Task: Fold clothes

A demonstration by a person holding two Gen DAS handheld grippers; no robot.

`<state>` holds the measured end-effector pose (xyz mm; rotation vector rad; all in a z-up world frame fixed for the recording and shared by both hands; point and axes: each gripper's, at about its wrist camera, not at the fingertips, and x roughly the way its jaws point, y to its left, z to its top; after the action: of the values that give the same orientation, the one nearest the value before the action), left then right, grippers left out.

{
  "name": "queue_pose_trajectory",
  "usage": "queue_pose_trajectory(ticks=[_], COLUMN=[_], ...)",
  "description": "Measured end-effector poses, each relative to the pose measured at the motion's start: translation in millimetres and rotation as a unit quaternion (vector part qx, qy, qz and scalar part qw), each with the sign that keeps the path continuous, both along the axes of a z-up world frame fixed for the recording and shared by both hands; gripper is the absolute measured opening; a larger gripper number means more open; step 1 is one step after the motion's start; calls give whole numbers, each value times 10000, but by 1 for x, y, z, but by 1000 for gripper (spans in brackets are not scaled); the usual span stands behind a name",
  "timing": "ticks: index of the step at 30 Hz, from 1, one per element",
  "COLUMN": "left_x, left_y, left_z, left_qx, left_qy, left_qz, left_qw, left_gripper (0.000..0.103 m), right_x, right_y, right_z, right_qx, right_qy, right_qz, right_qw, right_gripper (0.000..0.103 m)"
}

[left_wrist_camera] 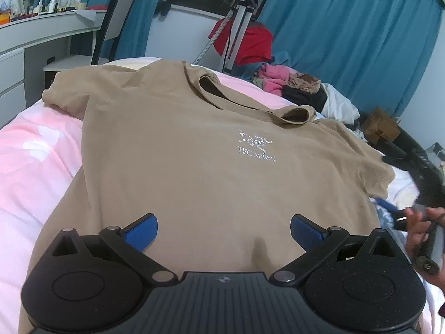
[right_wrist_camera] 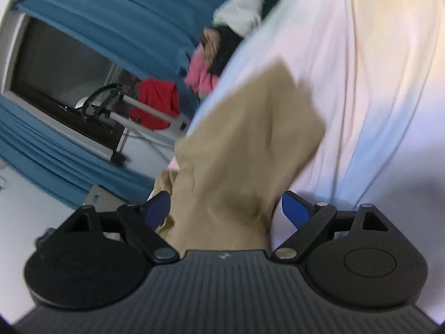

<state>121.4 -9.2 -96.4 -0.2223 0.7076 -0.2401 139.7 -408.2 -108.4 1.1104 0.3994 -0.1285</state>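
Pink bed sheet [left_wrist_camera: 36, 150] carries tan T-shirt [left_wrist_camera: 194, 150], spread flat, logo up; clothes heap [left_wrist_camera: 292, 86] at two o'clock. Left claw [left_wrist_camera: 224, 226] and right claw [right_wrist_camera: 225, 208] both gape, gripping nothing.

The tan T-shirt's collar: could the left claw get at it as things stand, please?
Probably yes. The left claw is open above the hem of the tan T-shirt, and only flat cloth lies between it and the collar; nothing blocks the way, though it sits at the far end.

Motion blurs the tan shirt sleeve [right_wrist_camera: 244, 150].
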Motion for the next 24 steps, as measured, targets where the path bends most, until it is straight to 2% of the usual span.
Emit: queue_pose_trajectory(ticks=[3, 5, 10, 13, 16, 18, 19, 20, 21, 22, 24], left_x=[1, 2, 7, 10, 18, 23, 25, 26, 27, 28, 29], left_y=[0, 0, 3, 4, 1, -2, -4, -6, -6, -6, -5], left_z=[-1, -3, -8, -9, -11, -14, -15, -17, -17, -16, -14], left_qx=[-37, -35, -117, -228, -269, -247, -221, -204, -207, -226, -262], left_qy=[2, 23, 105, 111, 69, 51, 40, 33, 28, 23, 13], left_qz=[20, 34, 63, 47, 9, -42, -65, -85, -99, -107, -123], left_qw=[10000, 10000, 9999, 9997, 9996, 9997, 9997, 9998, 9997, 9997, 9996], left_gripper=[103, 103, 103, 103, 103, 103, 103, 103, 103, 103, 103], right_x=[13, 18, 38, 46, 65, 77, 86, 96, 104, 106, 98], right_y=[8, 12, 15, 12, 6, 2, 1, 1, 2, 5, 11], right_z=[-14, -19, -5, 10, 20, 26, 27, 27, 28, 31, 39], right_qx=[-169, -367, -947, -1509, -1804, -1954, -2007, -2088, -2194, -2437, -2849], right_qy=[60, -102, -687, -1130, -1120, -882, -587, -229, 109, 322, 385], right_qz=[-179, -467, -757, -843, -840, -800, -707, -609, -527, -535, -740], right_qw=[9997, 9982, 9902, 9784, 9736, 9735, 9753, 9758, 9742, 9678, 9549], right_gripper=[88, 90, 90, 90, 90, 79, 68, 47, 31, 12, 12])
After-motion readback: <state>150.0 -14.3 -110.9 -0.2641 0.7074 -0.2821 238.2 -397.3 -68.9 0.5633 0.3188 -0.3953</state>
